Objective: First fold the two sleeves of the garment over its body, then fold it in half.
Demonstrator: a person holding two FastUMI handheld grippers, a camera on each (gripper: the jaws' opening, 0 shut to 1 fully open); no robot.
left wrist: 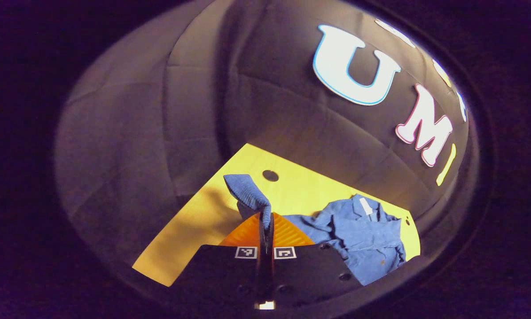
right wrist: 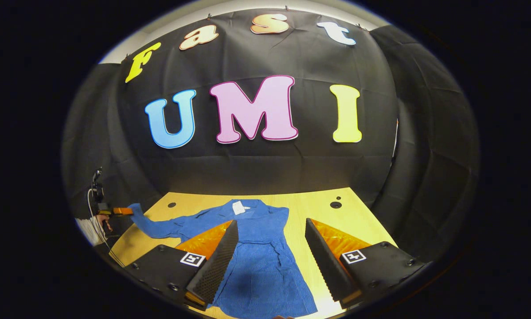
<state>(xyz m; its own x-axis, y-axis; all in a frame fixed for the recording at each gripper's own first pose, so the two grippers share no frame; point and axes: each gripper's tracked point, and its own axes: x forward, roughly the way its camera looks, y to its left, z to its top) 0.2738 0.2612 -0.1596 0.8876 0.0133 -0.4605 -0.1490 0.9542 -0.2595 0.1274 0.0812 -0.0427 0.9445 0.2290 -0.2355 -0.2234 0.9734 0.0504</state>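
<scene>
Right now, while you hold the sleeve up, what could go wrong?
1. The left gripper pinches only the cuff end of the blue ribbed-knit garment's sleeve, so it might slip free.
2. Pulling could drag the garment's body across the yellow wooden table; the right gripper hovers open, pinning nothing.

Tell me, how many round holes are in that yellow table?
3 show in the right gripper view: one near the far left edge, and a large and a small one far right. The garment may hide others.
</scene>
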